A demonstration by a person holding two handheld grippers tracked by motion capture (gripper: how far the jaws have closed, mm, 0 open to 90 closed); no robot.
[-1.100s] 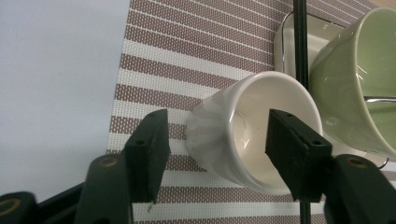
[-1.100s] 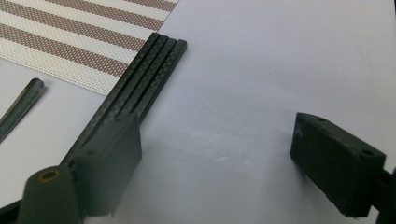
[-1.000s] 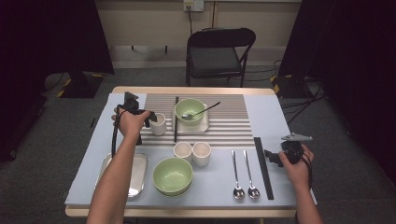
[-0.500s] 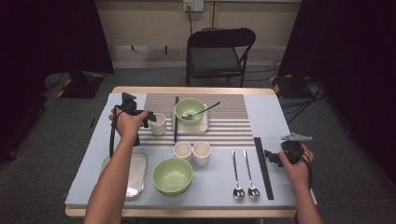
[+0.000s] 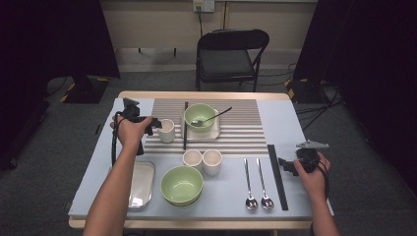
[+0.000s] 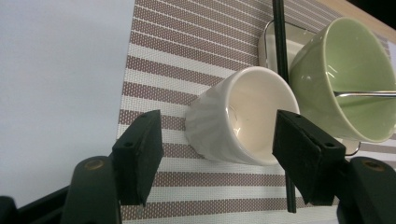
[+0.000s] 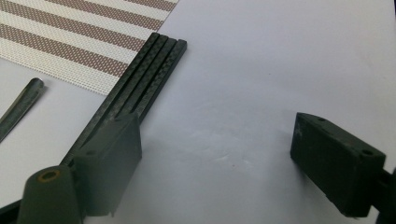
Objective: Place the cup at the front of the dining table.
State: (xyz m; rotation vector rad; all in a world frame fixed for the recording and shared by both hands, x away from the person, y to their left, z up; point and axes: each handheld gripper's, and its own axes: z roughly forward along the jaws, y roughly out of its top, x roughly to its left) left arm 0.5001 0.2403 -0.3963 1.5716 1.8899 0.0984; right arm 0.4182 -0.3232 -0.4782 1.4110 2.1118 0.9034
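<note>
A ribbed white cup stands on the striped placemat, at its left edge. My left gripper reaches in from the cup's left. In the left gripper view the cup sits between the jaws of the left gripper, which stand open with a gap on the left side. My right gripper hovers open at the table's right, beside a bundle of black chopsticks. In the right gripper view, nothing lies between the jaws of the right gripper; the chopsticks run past its left jaw.
A green bowl holding a spoon sits on a small tray beside a single black chopstick. Nearer me are two white cups, a second green bowl, a metal tray and two spoons. A chair stands beyond the table.
My left hand has drifted slightly to the left beside the white cup, which stays on the mat. The right hand has kept still.
</note>
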